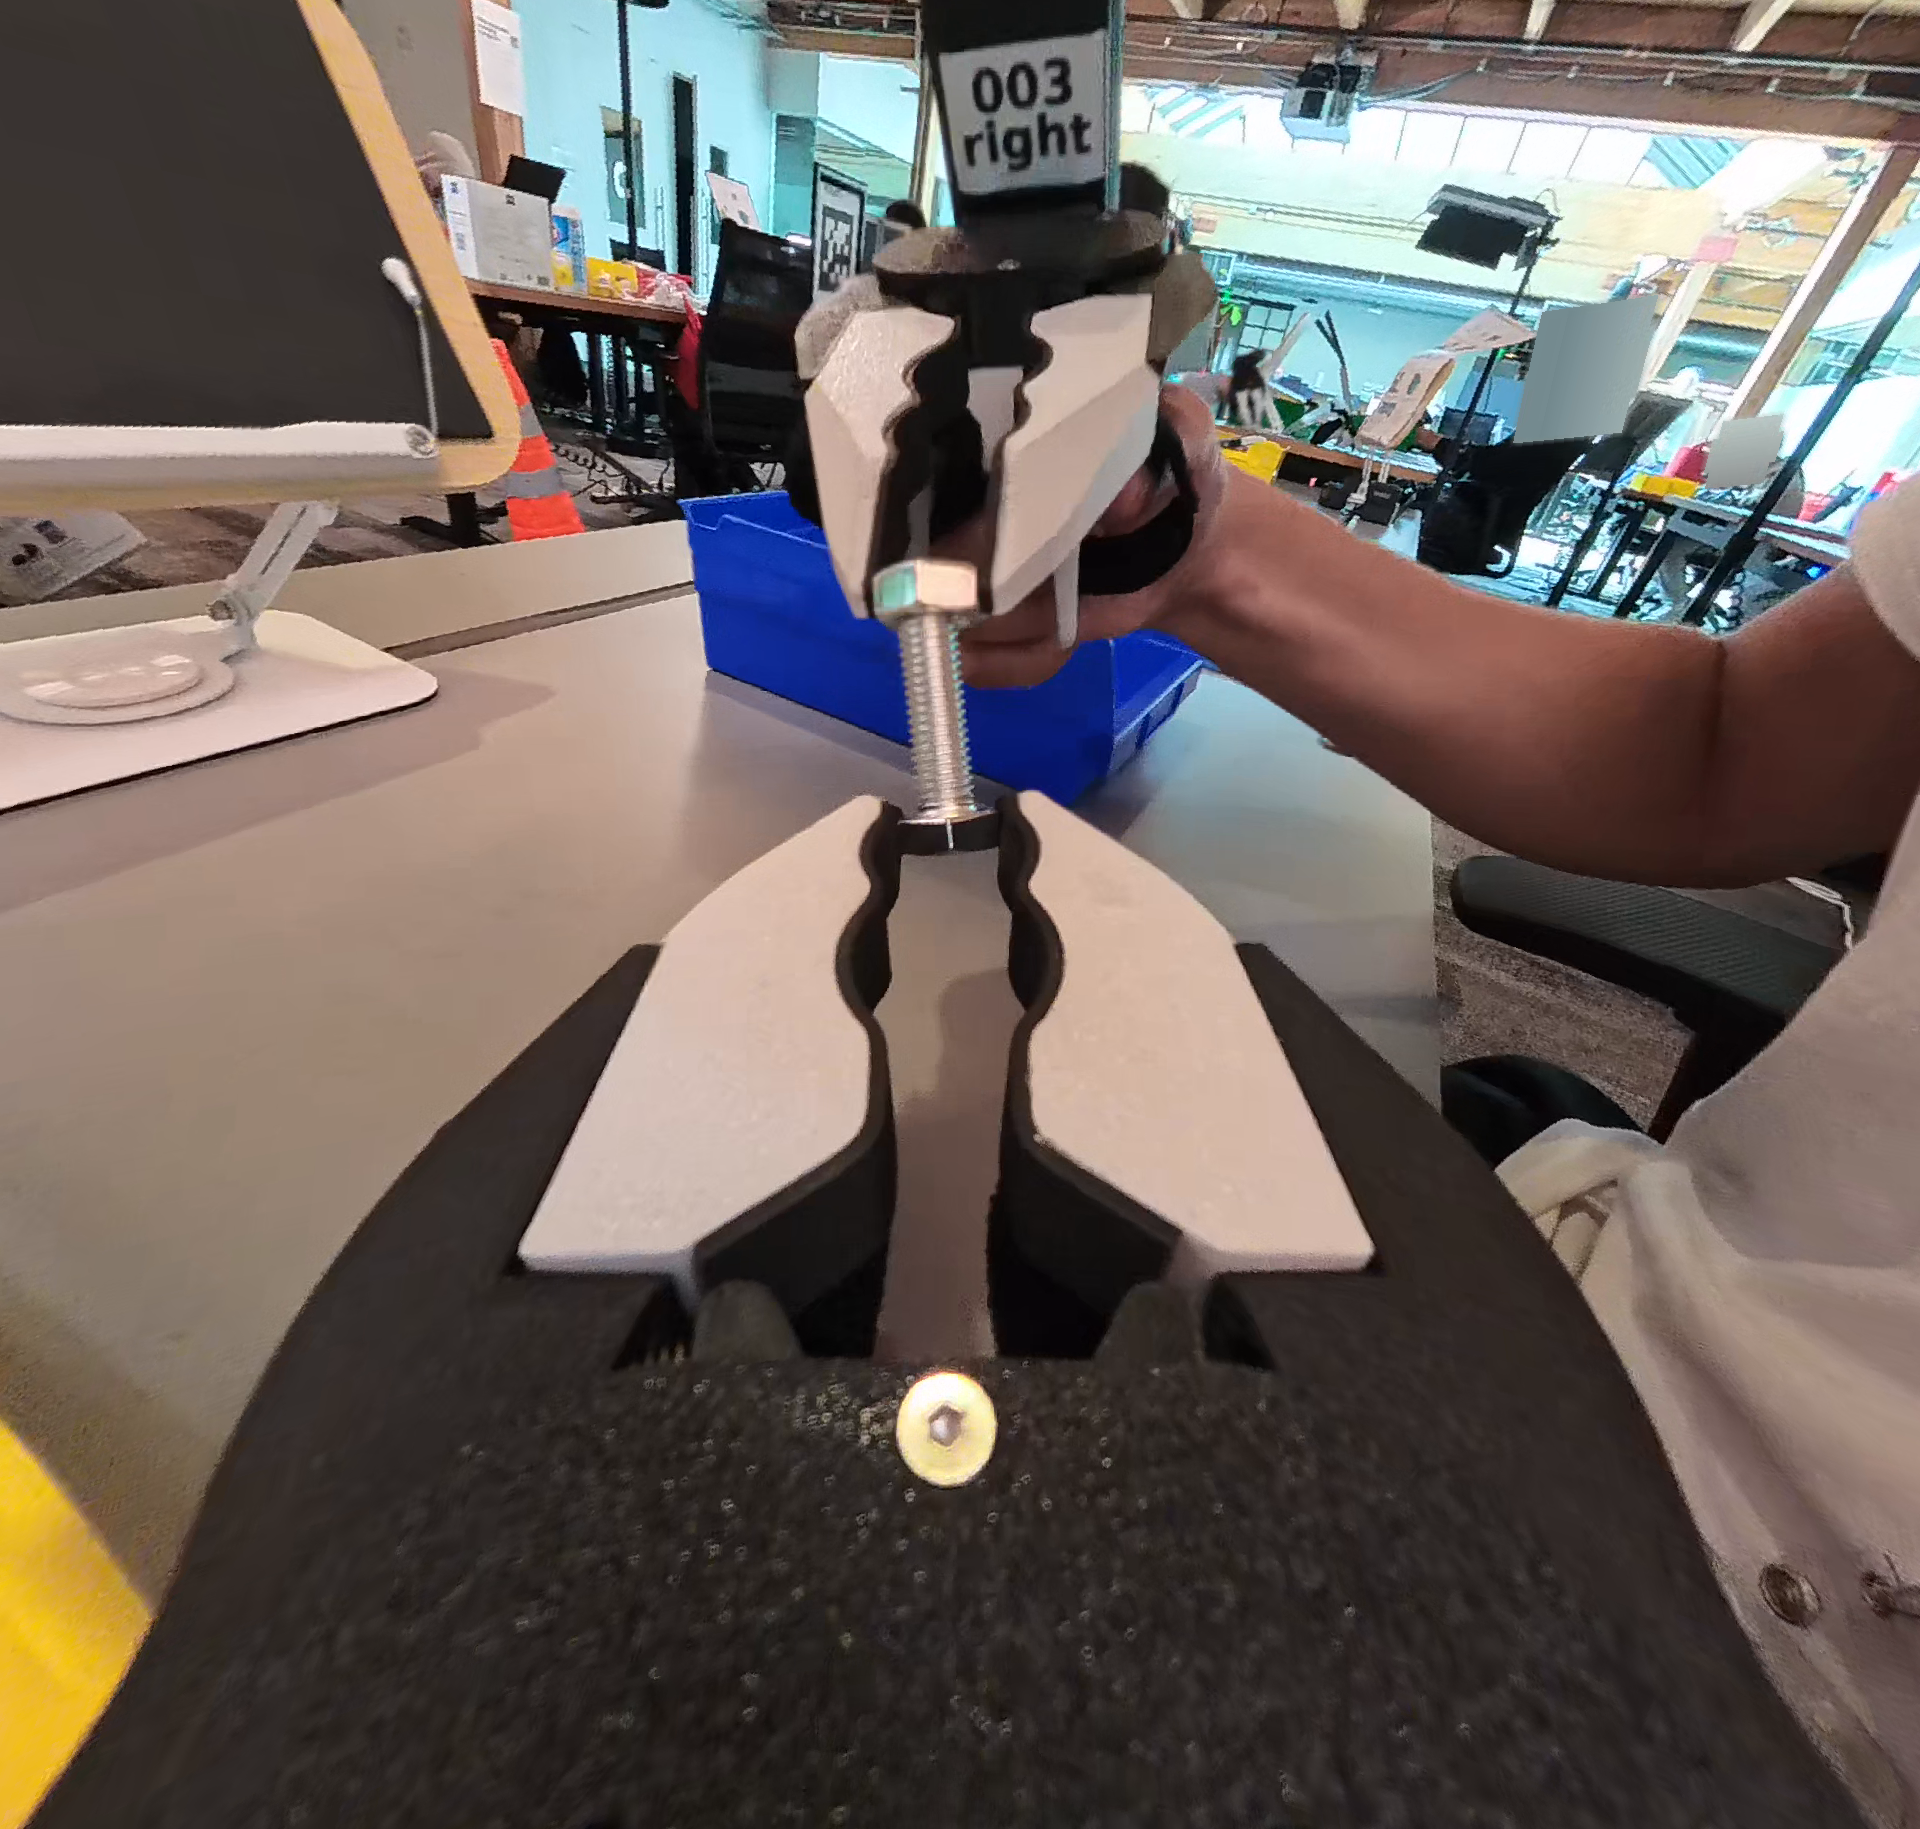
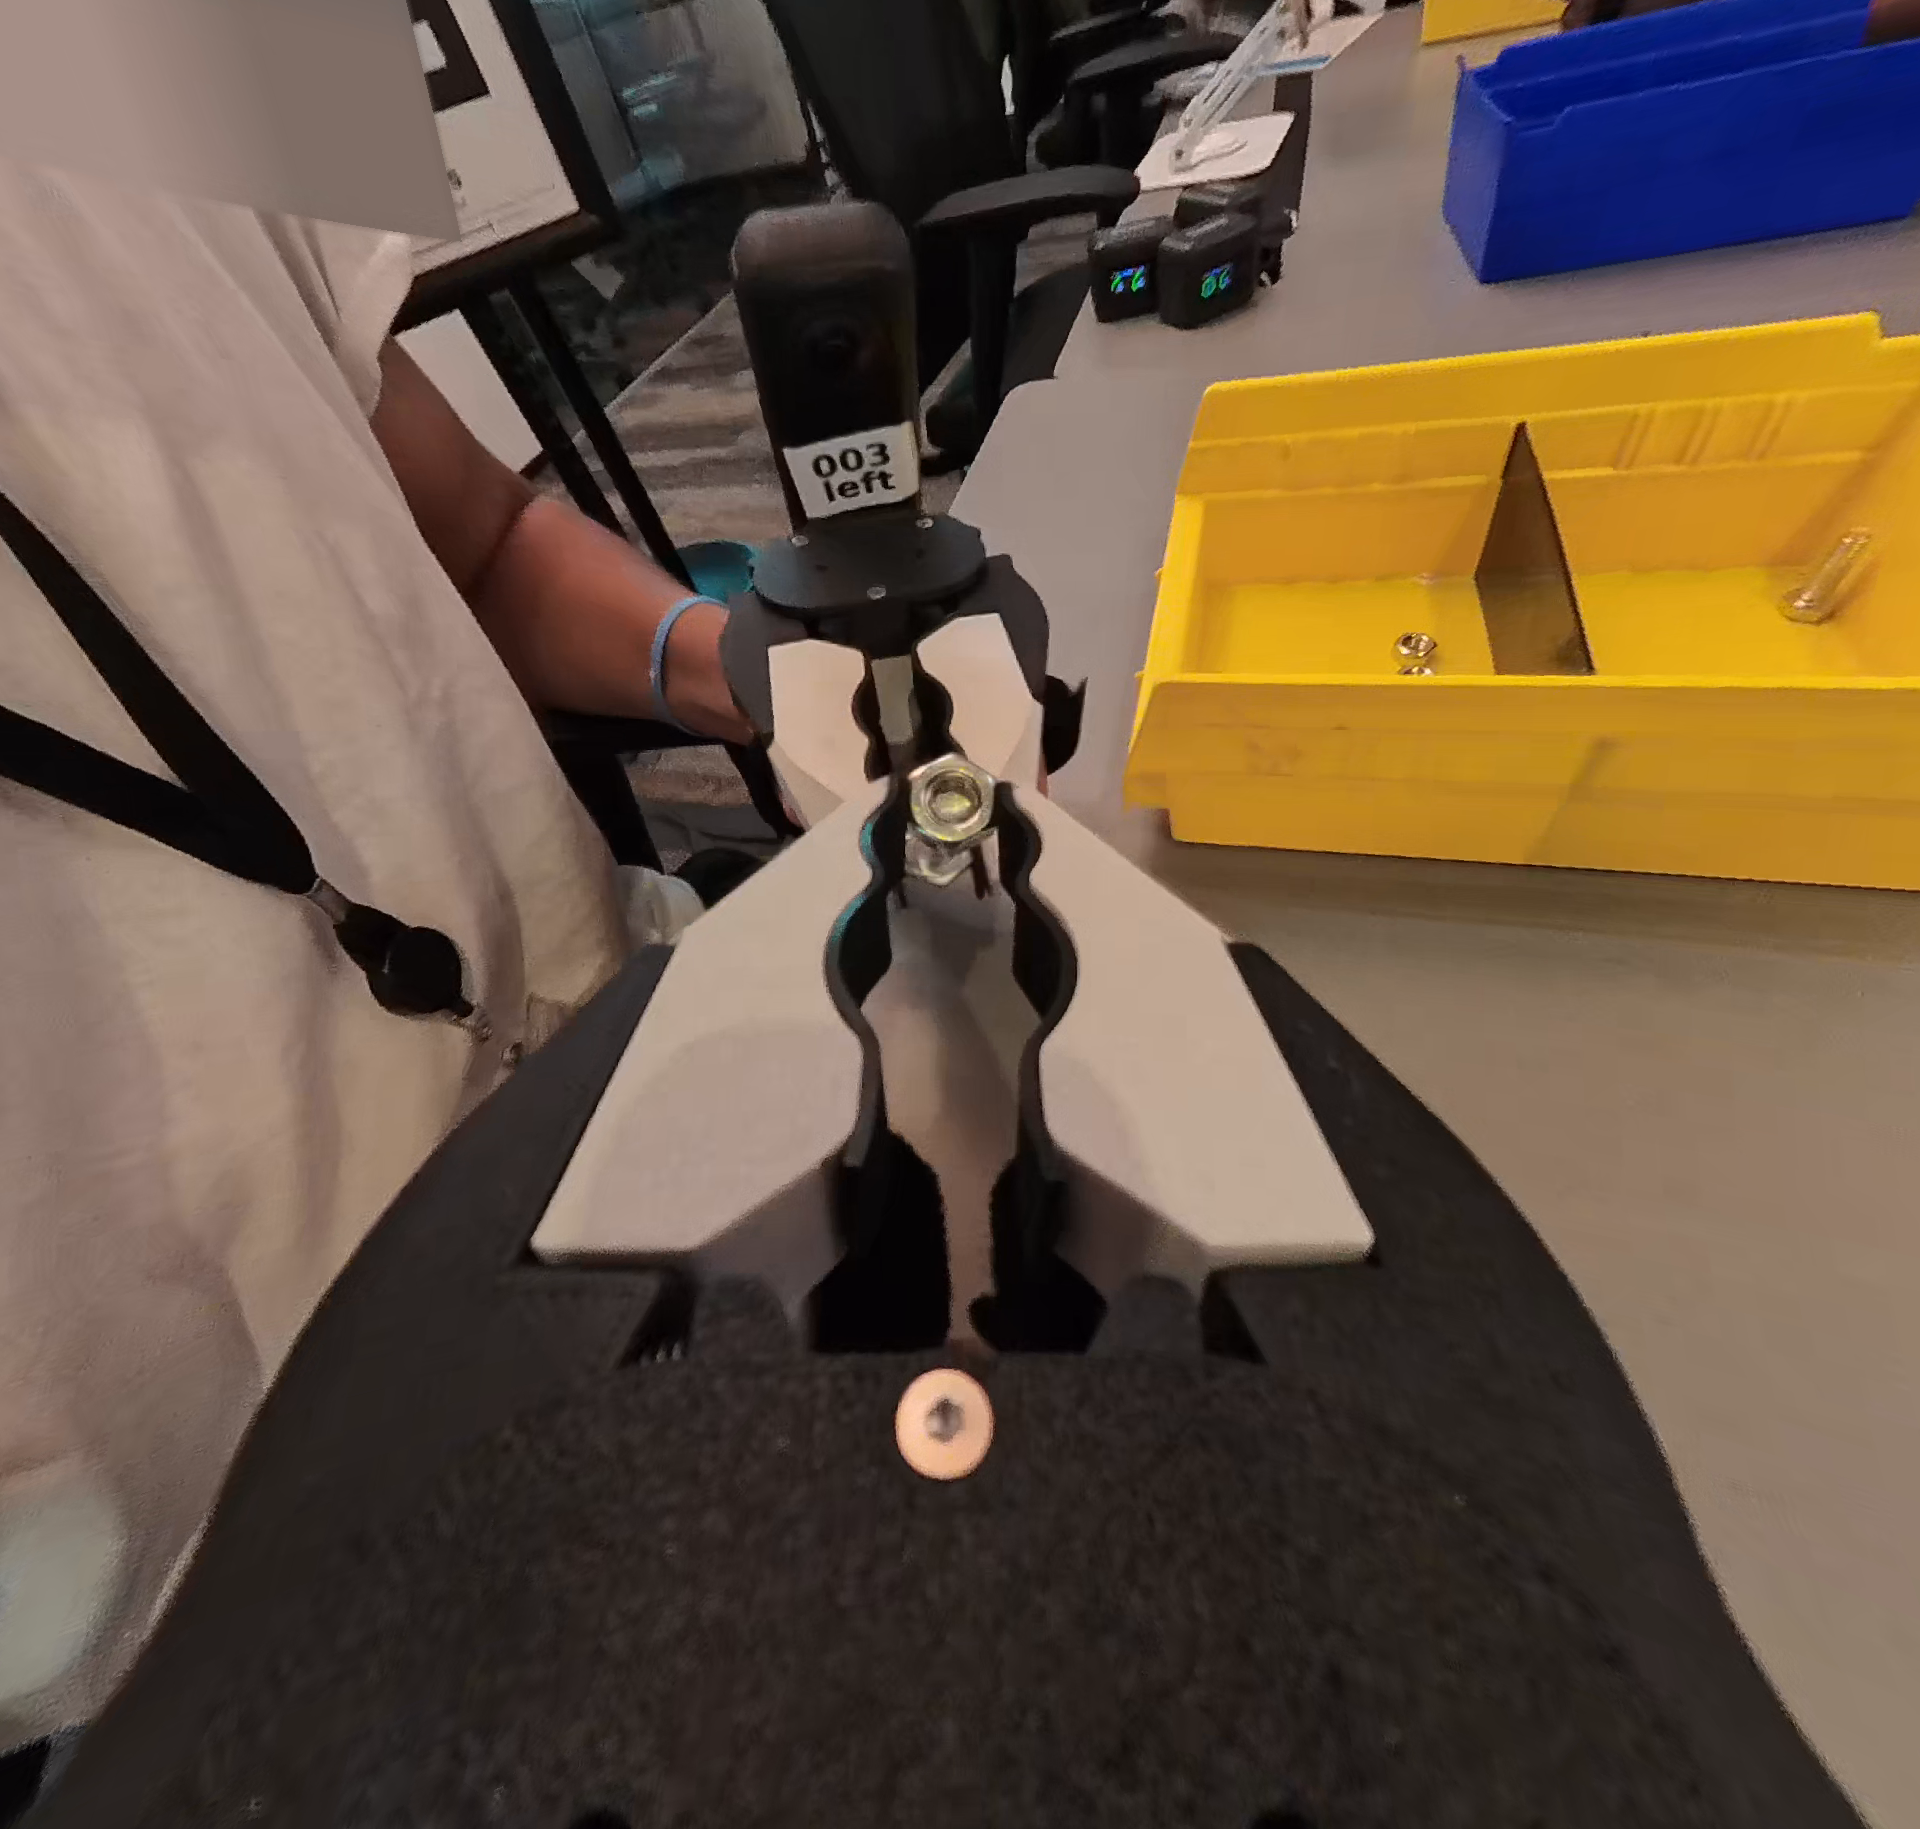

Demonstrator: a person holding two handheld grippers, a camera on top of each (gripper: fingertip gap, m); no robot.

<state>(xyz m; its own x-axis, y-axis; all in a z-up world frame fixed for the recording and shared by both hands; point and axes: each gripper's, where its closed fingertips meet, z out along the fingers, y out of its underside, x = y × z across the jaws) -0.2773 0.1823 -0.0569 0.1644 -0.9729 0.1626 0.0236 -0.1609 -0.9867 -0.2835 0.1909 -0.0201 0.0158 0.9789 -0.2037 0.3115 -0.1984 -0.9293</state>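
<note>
- While a silver bolt is held nearly upright above the grey worktop, each of its ends is gripped by one gripper.
- Left gripper: narrowly parted and closed on the bolt's hex head at the lower end. Both black pads are seen pressed against the sides of the head. Only the very tips are engaged, so the bite is judged shallow.
- Right gripper: brought down from above the bolt and likewise narrowly parted. It is clamped on a hex nut seated at the bolt's upper end, with a pad on either side. The end of the bolt is visible inside the nut's bore.
- Between nut and head, the threaded shank is left bare over almost its full length.
- A slight lean of the bolt's top to the left is noted in the left wrist view. Handling is judged best with the nut kept square to the shank and the pads flat on opposite hex faces, since a tip-only hold could let either piece twist.
- A blue bin is seen just behind the bolt.
- A yellow bin lies on the worktop to the right of the bolt in the right wrist view. It holds loose nuts, a metal divider and a spare bolt.
</note>
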